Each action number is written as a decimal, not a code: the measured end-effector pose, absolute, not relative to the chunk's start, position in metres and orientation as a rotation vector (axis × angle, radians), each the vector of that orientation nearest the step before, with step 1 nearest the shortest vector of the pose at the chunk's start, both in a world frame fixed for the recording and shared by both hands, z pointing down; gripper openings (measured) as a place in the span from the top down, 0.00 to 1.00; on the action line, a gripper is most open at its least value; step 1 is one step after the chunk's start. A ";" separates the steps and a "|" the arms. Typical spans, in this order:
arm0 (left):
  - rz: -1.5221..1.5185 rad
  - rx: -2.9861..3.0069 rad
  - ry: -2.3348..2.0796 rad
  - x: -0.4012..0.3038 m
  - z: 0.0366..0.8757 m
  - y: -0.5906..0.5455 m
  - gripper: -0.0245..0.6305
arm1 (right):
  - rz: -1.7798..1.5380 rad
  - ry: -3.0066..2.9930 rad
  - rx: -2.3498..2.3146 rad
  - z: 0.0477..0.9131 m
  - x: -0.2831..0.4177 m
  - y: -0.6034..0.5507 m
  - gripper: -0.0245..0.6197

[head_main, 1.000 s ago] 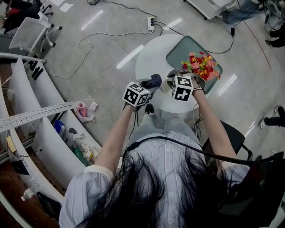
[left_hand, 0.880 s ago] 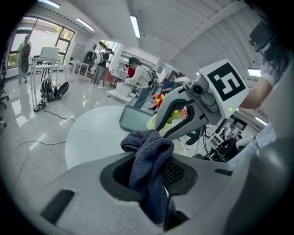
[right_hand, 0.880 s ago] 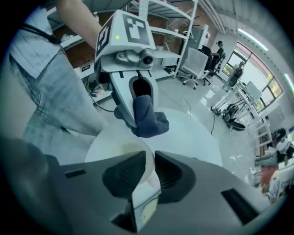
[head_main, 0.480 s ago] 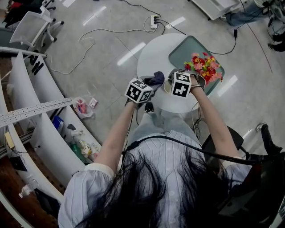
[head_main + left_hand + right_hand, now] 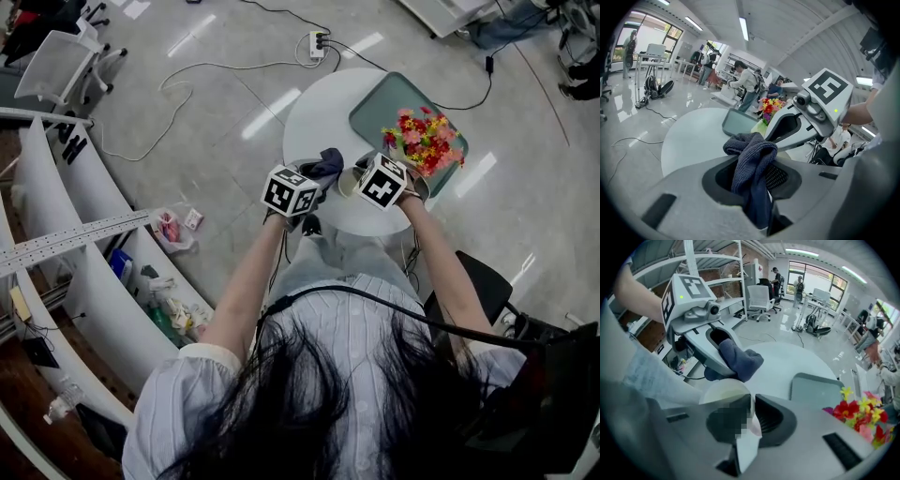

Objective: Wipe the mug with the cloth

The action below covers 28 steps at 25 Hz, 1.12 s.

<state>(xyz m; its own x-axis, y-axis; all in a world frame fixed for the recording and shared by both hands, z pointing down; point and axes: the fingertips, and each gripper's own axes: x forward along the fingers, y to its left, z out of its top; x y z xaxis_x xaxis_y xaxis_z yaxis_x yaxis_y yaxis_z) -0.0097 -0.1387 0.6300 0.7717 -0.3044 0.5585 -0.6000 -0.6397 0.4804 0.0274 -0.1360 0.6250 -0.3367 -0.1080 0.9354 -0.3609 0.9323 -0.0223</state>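
Note:
A dark blue cloth (image 5: 752,161) is bunched between the jaws of my left gripper (image 5: 755,165), which is shut on it. In the head view the cloth (image 5: 324,168) sticks out past the left gripper (image 5: 309,181) toward the mug. A pale cream mug (image 5: 723,391) is held by its rim in my right gripper (image 5: 749,405), which is shut on it. From above, only a sliver of the mug (image 5: 347,184) shows beside the right gripper (image 5: 364,178). The cloth (image 5: 739,360) hangs just behind the mug's rim; whether they touch I cannot tell.
Both grippers hover over the near edge of a round white table (image 5: 323,117). A green tray (image 5: 394,98) lies at its far right, with a bunch of artificial flowers (image 5: 422,136) on it. Cables and a power strip (image 5: 319,44) lie on the floor beyond.
The right gripper has tilted and dropped slightly toward the table edge with the mug. The left gripper and cloth have stayed almost where they were.

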 end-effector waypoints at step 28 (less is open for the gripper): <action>0.524 2.242 -0.726 -0.021 0.633 -0.124 0.79 | 0.553 -1.874 0.872 0.620 0.048 -0.129 0.87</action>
<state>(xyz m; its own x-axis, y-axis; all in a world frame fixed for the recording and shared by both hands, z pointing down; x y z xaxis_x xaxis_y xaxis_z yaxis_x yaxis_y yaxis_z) -0.0211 -0.1245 0.6328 0.7596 -0.3435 0.5522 -0.6323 -0.5889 0.5034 0.0479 -0.1288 0.6202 -0.2829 -0.3316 0.9000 -0.7673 0.6413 -0.0049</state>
